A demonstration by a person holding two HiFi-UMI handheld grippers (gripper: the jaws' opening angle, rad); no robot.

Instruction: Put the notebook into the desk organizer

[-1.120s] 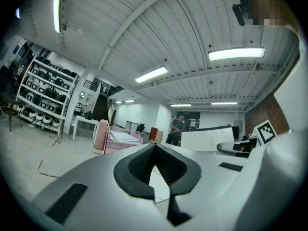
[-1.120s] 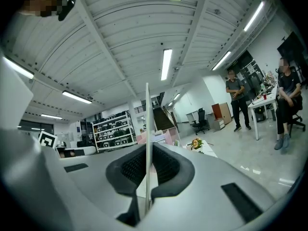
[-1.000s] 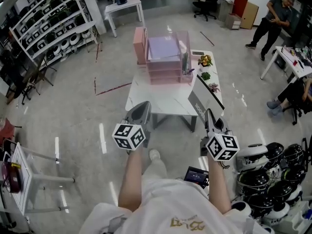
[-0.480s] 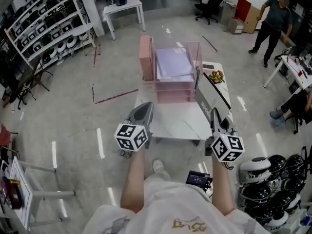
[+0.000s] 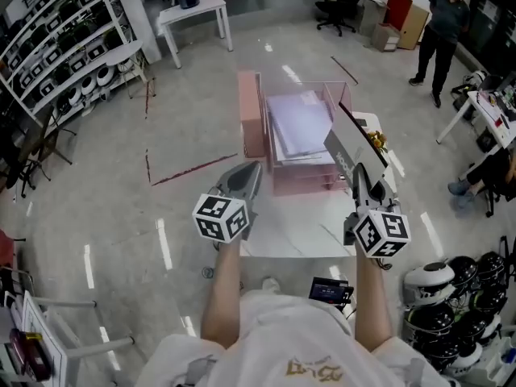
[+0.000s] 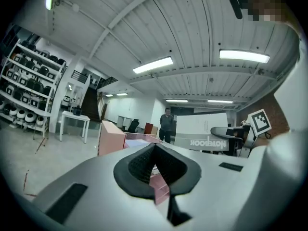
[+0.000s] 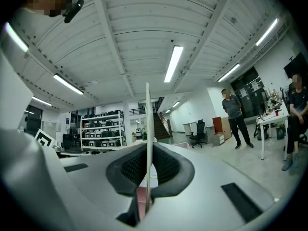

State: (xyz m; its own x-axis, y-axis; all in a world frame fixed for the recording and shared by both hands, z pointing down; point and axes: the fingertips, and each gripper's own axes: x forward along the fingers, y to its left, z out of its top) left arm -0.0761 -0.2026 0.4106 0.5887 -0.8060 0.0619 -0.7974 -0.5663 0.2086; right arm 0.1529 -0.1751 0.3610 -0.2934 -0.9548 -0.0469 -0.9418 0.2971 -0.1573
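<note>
The left tongs point(image 5: 248, 176) are closed and empty. The right tongs point(image 5: 359, 180) grip the notebook point(image 5: 348, 145) by its edge, tilted just ahead of them. Bare desk point(image 5: 298, 228) lies beneath both. Beyond, the pink desk organizer point(image 5: 298, 180) holds papers point(image 5: 300, 123) in its top tray.

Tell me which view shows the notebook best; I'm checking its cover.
Left gripper view: the notebook shows its printed cover broadside. Head view shows it foreshortened from above; right gripper view shows only its thin edge.
</note>
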